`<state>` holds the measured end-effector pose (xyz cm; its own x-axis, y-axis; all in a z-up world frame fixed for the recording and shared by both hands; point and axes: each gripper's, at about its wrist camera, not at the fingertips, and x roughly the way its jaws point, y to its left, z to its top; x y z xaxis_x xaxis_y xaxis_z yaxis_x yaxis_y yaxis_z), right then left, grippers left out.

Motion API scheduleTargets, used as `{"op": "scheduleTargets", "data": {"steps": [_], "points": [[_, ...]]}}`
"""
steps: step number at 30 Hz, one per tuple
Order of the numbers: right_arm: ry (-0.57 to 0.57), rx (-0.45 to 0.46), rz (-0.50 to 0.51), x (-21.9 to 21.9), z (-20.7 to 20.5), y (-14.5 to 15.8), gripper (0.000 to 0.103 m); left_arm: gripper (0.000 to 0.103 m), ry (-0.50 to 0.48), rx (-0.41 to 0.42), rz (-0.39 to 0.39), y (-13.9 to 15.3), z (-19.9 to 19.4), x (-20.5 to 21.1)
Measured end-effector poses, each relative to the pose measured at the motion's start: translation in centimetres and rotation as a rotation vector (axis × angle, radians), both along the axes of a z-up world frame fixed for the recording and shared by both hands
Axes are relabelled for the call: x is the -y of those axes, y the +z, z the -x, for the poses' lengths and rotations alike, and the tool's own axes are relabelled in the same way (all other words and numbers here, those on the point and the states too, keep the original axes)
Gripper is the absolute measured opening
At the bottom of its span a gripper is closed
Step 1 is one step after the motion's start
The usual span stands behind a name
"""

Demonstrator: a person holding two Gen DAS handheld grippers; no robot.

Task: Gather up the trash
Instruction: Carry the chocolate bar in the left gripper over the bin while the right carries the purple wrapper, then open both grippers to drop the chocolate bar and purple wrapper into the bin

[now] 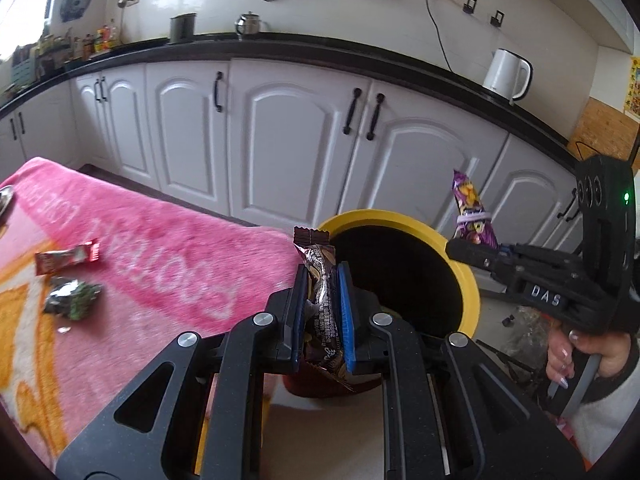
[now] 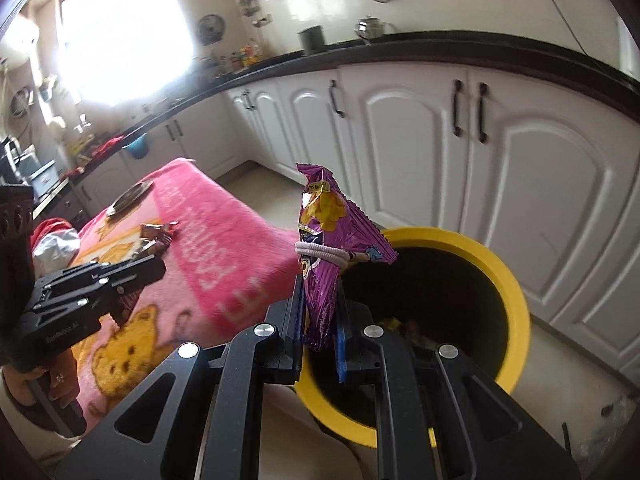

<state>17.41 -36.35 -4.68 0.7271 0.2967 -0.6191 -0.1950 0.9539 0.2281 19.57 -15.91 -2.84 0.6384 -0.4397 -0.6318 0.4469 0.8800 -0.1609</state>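
My left gripper (image 1: 323,280) is shut on a brown snack wrapper (image 1: 320,280) that stands upright between its blue pads, at the near rim of a yellow bin (image 1: 464,272). My right gripper (image 2: 320,292) is shut on a purple snack bag (image 2: 332,240) tied with a pale hair band, just left of the same yellow bin (image 2: 512,300). In the left wrist view the right gripper (image 1: 472,250) reaches in from the right with the purple bag (image 1: 470,208) over the bin's far rim. Some trash lies in the bin's dark bottom.
A pink blanket (image 1: 160,248) covers the table left of the bin. On it lie a red wrapper (image 1: 66,260) and a crumpled green-silver wrapper (image 1: 72,298). A metal plate (image 2: 130,198) sits farther back. White cabinets (image 1: 280,140) under a black counter stand behind.
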Motion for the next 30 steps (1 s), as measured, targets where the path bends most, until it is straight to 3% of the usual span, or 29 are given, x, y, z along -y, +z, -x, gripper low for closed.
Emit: {"op": "scheduleTargets", "data": {"steps": [16,30], "points": [[-0.1,-0.089,-0.002,4.0,-0.1,-4.4,0.012,0.01,-0.07,-0.066,-0.031,-2.6,-4.0,7.1],[-0.127,-0.165,-0.033,4.9,-0.9,-7.2,0.015,0.011,-0.087,-0.124,-0.038,-4.1,-6.8,9.9]]}}
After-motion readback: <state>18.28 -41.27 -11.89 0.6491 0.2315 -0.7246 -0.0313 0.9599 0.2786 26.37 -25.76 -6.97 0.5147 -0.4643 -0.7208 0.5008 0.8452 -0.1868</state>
